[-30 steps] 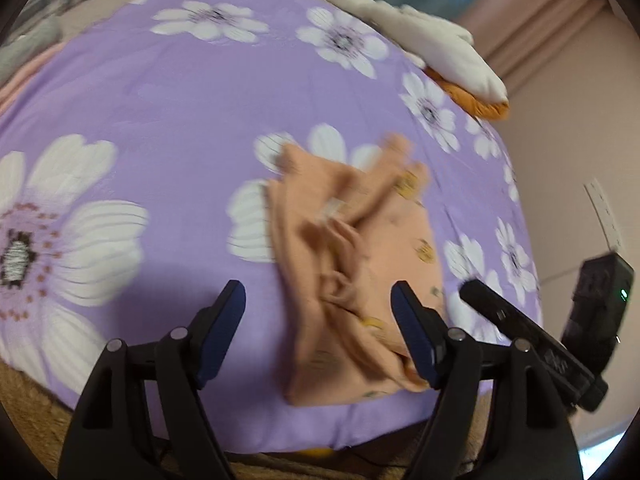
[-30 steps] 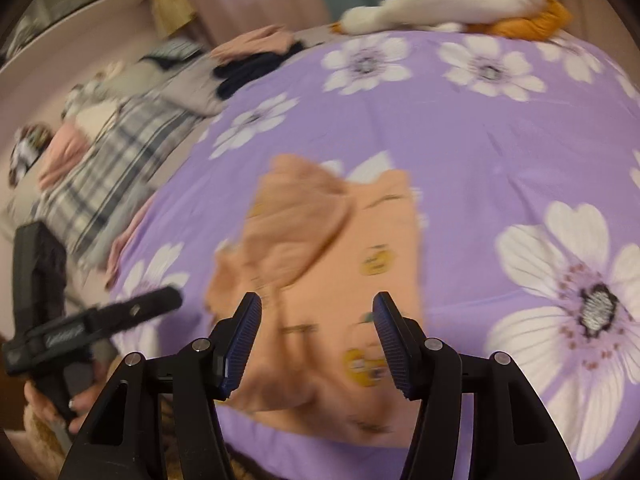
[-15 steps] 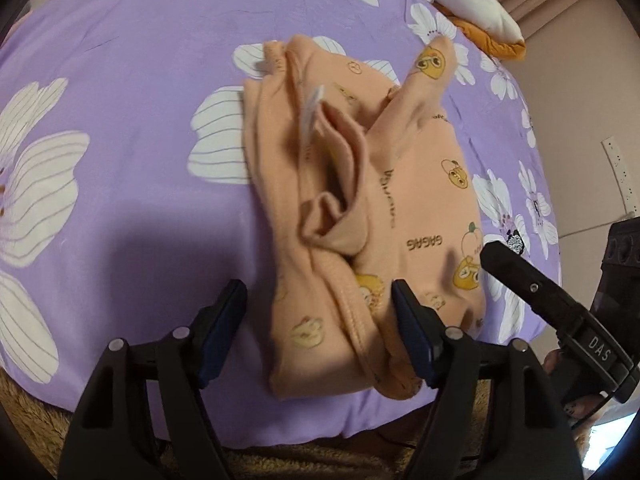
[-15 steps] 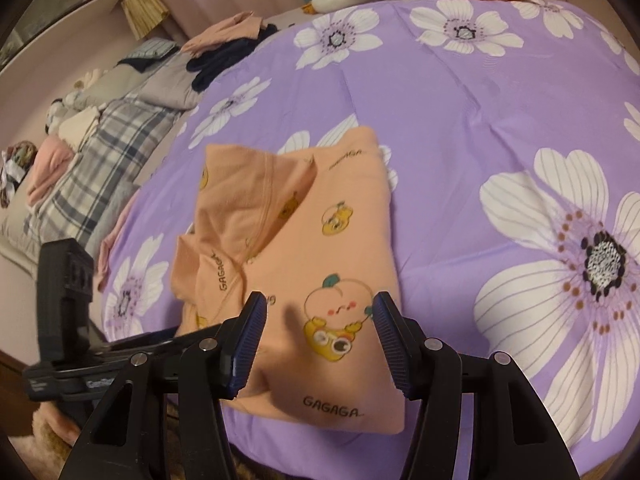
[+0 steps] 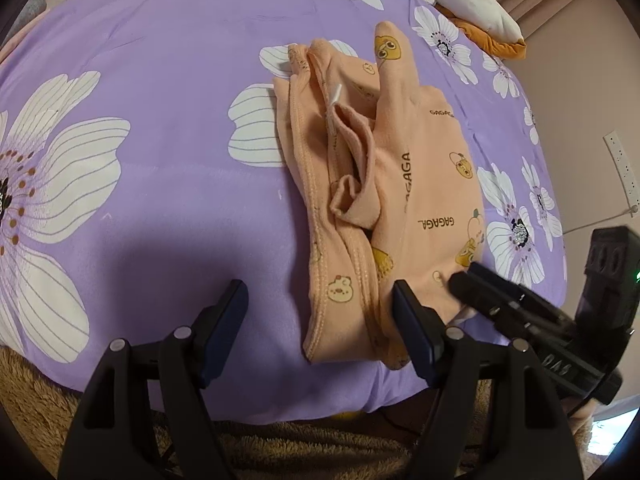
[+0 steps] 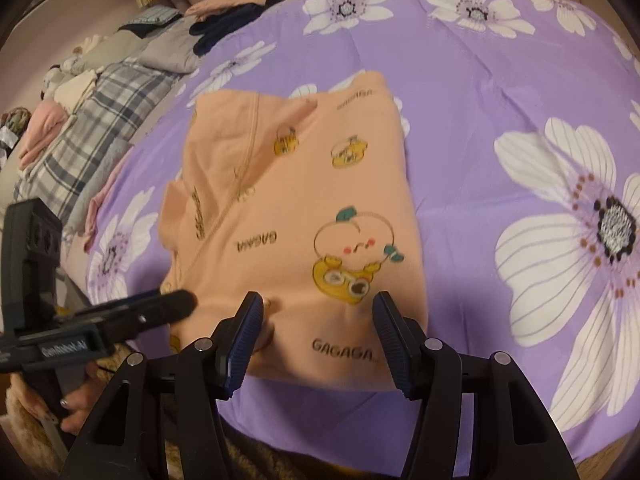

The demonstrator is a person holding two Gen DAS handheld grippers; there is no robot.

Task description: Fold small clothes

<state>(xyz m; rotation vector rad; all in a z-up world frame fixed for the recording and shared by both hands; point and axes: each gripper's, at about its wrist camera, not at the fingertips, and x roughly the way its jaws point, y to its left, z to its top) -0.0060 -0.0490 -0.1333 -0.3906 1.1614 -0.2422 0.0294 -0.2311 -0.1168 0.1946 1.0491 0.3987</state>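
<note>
Here, garment (image 6: 288, 216): peach, folded, in the frame's middle, on the purple bed (image 6: 480, 92).
Left hand-held gripper (image 5: 320, 316): spread, empty, the garment's near edge between its fingers.
Right hand-held gripper (image 6: 318, 336): spread, pinching nothing, over the garment's near edge.
Clothes pile (image 6: 96, 92): upper left.

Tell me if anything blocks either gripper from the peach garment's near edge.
Nothing visible does. The peach garment lies bare on the purple sheet, and the left gripper and right gripper both hover open over its near edge.
</note>
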